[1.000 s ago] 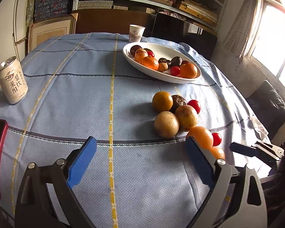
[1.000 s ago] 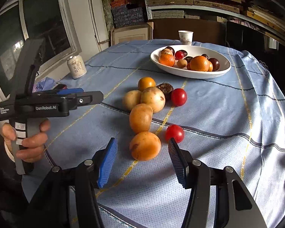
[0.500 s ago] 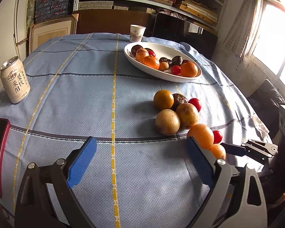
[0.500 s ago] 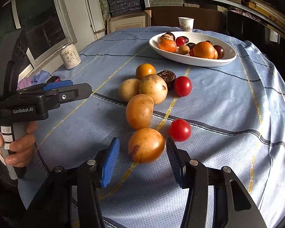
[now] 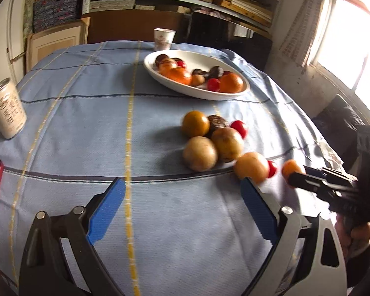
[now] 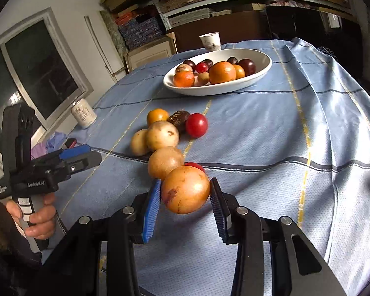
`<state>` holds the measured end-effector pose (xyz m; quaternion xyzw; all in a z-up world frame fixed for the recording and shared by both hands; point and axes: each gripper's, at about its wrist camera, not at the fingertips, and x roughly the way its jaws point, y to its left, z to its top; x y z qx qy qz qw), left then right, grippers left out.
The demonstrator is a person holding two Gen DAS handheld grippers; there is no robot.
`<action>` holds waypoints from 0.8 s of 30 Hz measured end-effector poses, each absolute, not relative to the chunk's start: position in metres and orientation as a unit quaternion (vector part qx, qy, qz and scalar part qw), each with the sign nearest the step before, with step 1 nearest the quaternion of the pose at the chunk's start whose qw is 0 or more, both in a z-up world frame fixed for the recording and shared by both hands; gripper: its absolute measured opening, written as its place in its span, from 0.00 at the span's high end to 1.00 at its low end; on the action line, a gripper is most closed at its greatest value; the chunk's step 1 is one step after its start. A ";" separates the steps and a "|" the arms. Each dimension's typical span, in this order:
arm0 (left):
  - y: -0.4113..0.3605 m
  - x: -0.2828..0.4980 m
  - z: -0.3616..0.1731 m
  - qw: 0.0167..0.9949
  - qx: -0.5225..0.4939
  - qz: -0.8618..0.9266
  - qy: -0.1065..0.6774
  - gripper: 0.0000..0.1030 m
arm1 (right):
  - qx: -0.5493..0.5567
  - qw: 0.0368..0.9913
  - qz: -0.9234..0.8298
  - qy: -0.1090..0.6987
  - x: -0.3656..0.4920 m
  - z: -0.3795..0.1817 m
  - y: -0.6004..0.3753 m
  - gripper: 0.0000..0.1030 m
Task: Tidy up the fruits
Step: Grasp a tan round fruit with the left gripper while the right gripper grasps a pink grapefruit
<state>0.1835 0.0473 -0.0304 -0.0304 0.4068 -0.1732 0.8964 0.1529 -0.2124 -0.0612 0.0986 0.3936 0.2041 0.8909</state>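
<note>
Table (image 6: 271, 128): blue cloth, shelves behind. Left gripper (image 5: 182, 212): jaws wide, nothing between; loose fruit ahead and right of them. Can (image 5: 7, 109): far left of those jaws. Bowl (image 6: 264, 70): well beyond both grippers, part filled. Right gripper (image 6: 185, 206): jaws have just been closing, narrow, pads on either side of the yellow fruit (image 6: 185, 189), seemingly touching; roundish, no clear long axis. Right hand nearer it. Right view alone shows the grip; left view shows only the fruit's edge (image 5: 289, 167) past the tip.
</note>
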 end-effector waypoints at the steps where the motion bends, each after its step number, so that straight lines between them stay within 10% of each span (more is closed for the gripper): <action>1: 0.040 0.182 -0.030 0.894 -0.028 -0.184 0.408 0.10 | 0.114 0.890 0.204 0.392 0.154 -0.062 -0.219 0.61; 16: -0.044 0.192 -0.041 0.864 0.042 -0.244 0.439 0.48 | 0.211 0.880 0.222 0.363 0.157 -0.068 -0.253 0.61; 24: -0.057 0.208 -0.051 0.854 0.057 -0.234 0.461 0.51 | 0.227 0.877 0.233 0.354 0.154 -0.067 -0.259 0.61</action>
